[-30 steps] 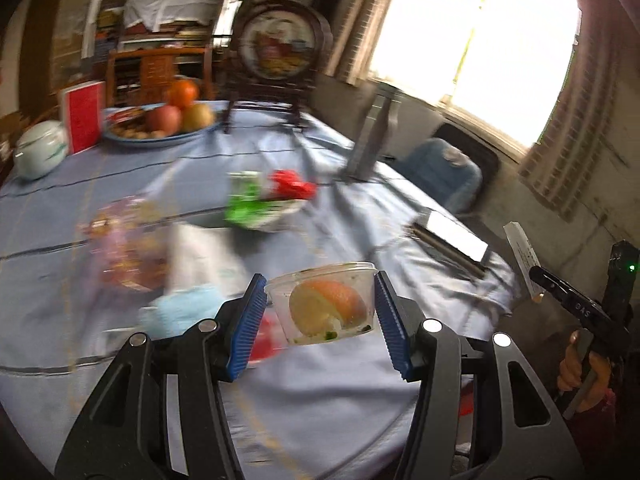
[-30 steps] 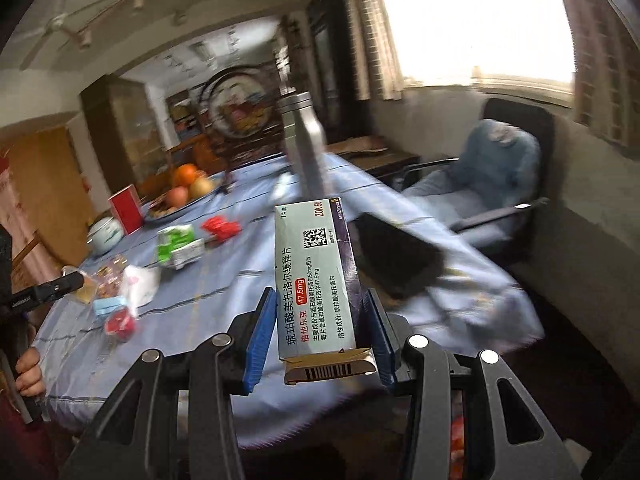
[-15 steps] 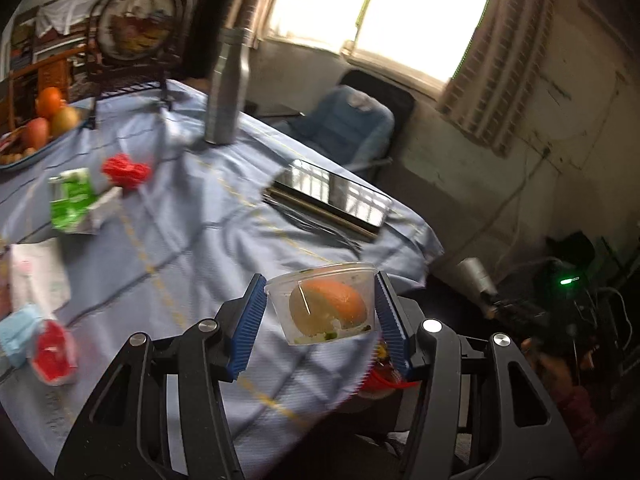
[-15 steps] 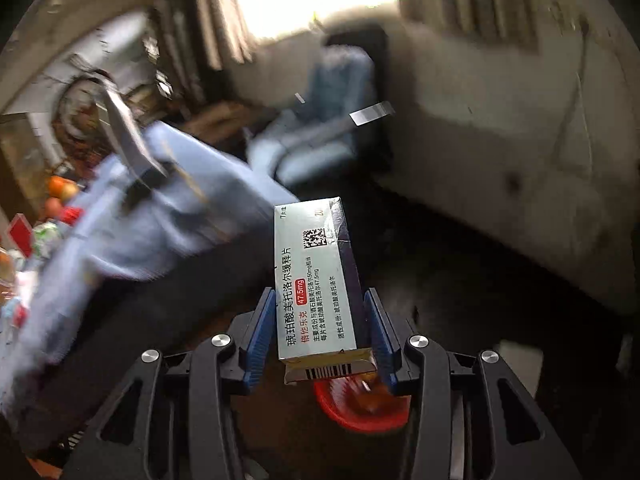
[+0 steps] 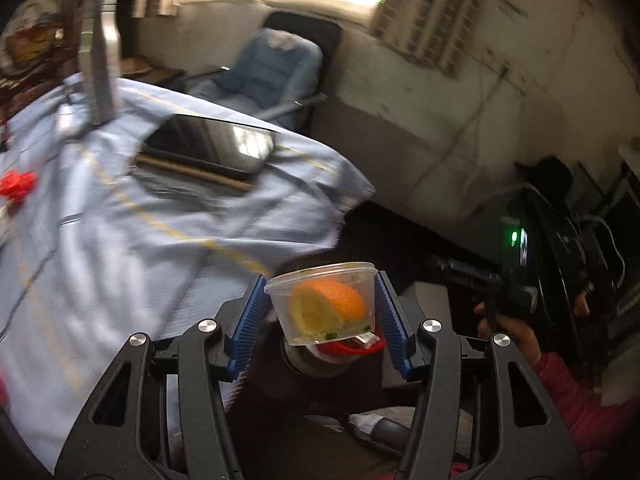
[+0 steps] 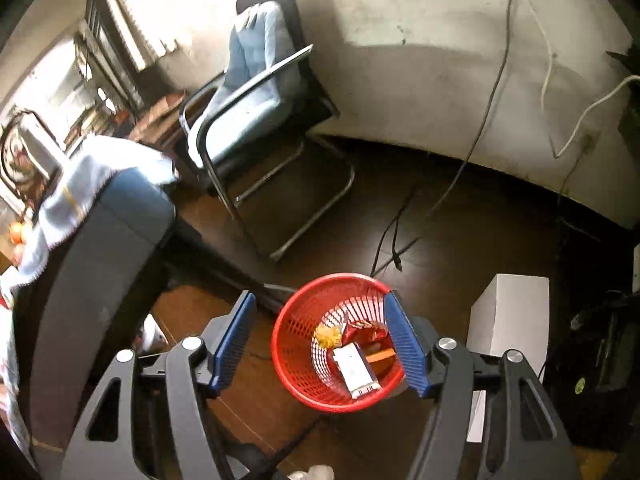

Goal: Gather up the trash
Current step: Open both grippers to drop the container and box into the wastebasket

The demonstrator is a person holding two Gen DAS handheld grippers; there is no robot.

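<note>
My left gripper is shut on a clear plastic cup that holds a piece of orange. It hangs past the table's edge, above a bit of red basket rim. My right gripper is open and empty, right above the red mesh basket on the floor. The medicine box lies inside the basket with a red wrapper and yellow scraps.
The table with its blue cloth carries a tablet, a steel bottle and red scrap. A blue chair stands by the wall. A white box and cables are near the basket.
My right gripper swung over the basket, opened and let the medicine box fall in. My left gripper moved with the cup from over the table to beyond its edge.
</note>
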